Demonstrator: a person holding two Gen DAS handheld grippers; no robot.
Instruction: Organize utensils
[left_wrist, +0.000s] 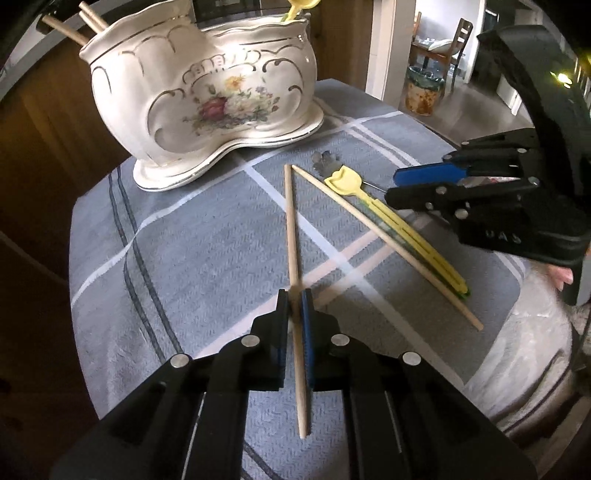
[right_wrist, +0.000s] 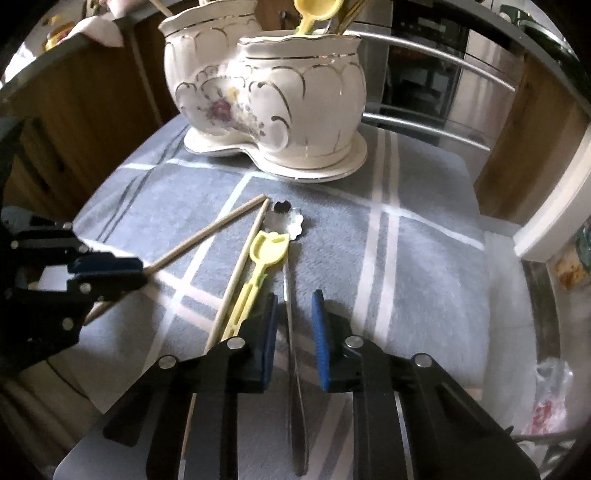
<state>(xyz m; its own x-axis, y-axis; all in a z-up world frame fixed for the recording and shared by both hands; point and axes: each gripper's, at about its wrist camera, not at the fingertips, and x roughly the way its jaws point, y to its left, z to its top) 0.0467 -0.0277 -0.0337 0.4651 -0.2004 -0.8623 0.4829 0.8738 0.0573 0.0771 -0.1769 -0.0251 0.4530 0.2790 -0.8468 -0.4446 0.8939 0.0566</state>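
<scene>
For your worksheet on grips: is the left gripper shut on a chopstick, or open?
Shut: left gripper pads press both sides of the chopstick.

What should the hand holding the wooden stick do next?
Probably lift it a little. The left gripper is shut on one wooden chopstick, which seems to lie on the grey towel. Its mate lies free, and the ceramic holder already has chopsticks in it.
</scene>
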